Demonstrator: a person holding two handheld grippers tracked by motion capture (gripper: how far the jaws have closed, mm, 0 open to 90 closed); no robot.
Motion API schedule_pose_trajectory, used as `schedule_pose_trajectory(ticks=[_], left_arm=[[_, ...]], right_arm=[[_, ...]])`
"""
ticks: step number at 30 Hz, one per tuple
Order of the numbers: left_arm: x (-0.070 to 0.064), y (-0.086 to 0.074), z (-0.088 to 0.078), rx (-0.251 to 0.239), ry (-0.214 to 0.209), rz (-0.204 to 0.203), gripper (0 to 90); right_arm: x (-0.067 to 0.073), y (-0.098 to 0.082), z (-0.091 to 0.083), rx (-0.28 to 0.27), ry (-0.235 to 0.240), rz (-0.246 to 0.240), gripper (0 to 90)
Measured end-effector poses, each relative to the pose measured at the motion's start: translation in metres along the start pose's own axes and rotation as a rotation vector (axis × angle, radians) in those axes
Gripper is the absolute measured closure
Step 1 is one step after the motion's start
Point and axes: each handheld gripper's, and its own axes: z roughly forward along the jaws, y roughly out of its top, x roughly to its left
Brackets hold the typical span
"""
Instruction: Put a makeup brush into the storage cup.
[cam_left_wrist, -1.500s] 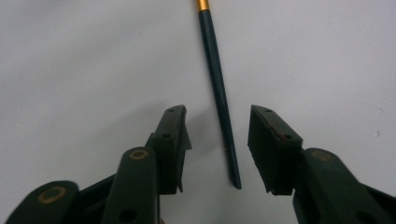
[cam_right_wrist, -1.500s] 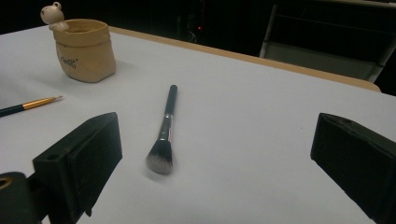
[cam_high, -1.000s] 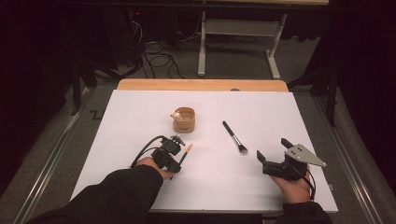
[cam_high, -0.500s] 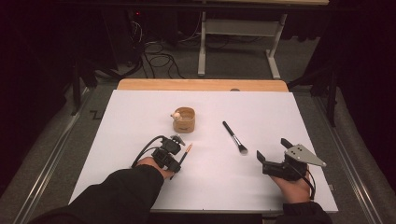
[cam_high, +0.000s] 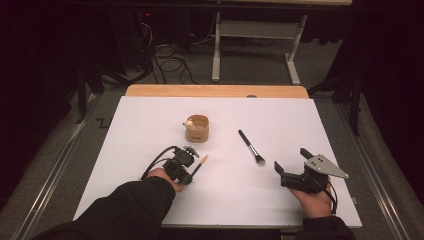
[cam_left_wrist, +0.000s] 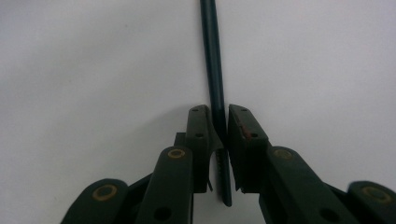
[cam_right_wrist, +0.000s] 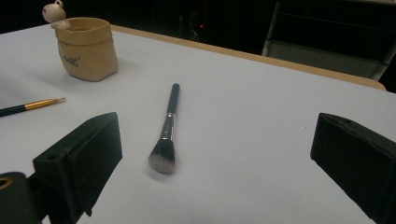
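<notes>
Though dim inside, cup (cam_high: 197, 128) seemingly empty

A wide white-topped table (cam_high: 150, 125) with a pale wooden strip along its far edge; on it a small tan pouch-like holder (cam_high: 197, 128) stands upright; a black-handled, grey-tipped makeup brush (cam_high: 251, 147) lies well right of it; a slim dark brush with a gold ferrule (cam_high: 200, 164) lies nearer.

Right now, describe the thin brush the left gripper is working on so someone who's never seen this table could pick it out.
On the white table, find the tan pot near the middle. Just in front of it, the left gripper has just been closing its jaws on the thin brush. Unlike the thick black makeup brush with the fluffy head lying to the right, it has a slim dark handle, a gold band and a fine tip.
</notes>
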Motion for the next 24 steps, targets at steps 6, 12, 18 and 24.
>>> schedule_pose_trajectory(ticks=[6, 12, 18, 24], left_arm=[[0.0009, 0.0016, 0.0003, 0.010, -0.003, 0.018, 79.8], [0.0039, 0.0019, 0.0005, 0.013, -0.015, 0.028, 84.0], [0.0052, 0.0011, 0.0003, 0.008, -0.028, 0.034, 84.2], [0.0084, 0.0003, 0.0001, 0.001, -0.048, 0.026, 84.4]], right_arm=[[0.0005, 0.0001, 0.0003, 0.001, 0.001, 0.003, 2.9], [0.0012, 0.0001, 0.0004, 0.004, 0.003, 0.004, 2.9], [0.0006, 0.0001, 0.0003, 0.002, 0.003, 0.004, 2.9], [0.0001, 0.0000, 0.0004, 0.003, 0.001, 0.004, 3.0]])
